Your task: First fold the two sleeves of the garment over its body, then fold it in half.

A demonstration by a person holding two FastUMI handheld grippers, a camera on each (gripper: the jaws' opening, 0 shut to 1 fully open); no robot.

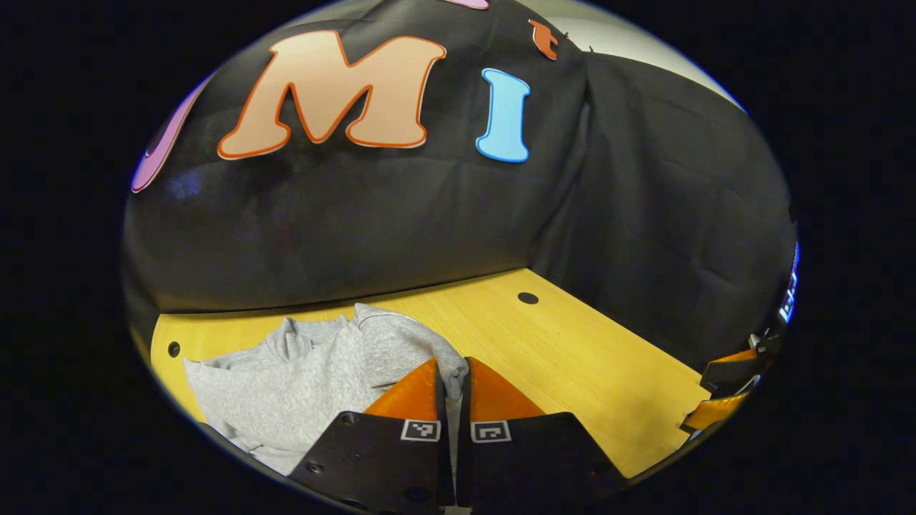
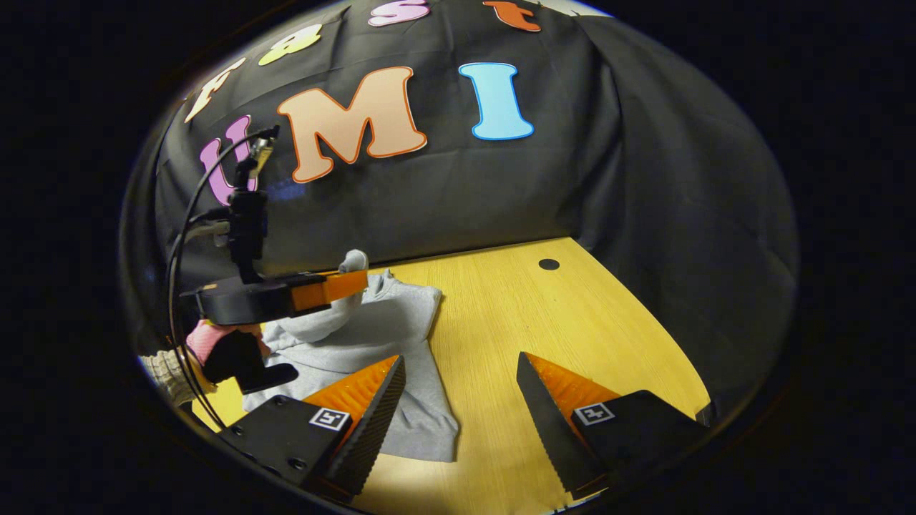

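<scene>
A grey garment (image 1: 315, 379) lies bunched on the left part of the wooden table (image 1: 572, 357), near the black cloth wall at the far side. In the left gripper view, the left gripper (image 1: 453, 386) has its 2 fingers pressed together on a fold of grey cloth, which shows pinched in the narrow slot between them. In the right gripper view, that same gripper holds the cloth lifted above the rest of the garment. The right gripper (image 2: 458, 390) has its 2 fingers spread wide, with the garment's near right edge beside its left finger (image 2: 365, 400) and bare table under its right finger.
</scene>
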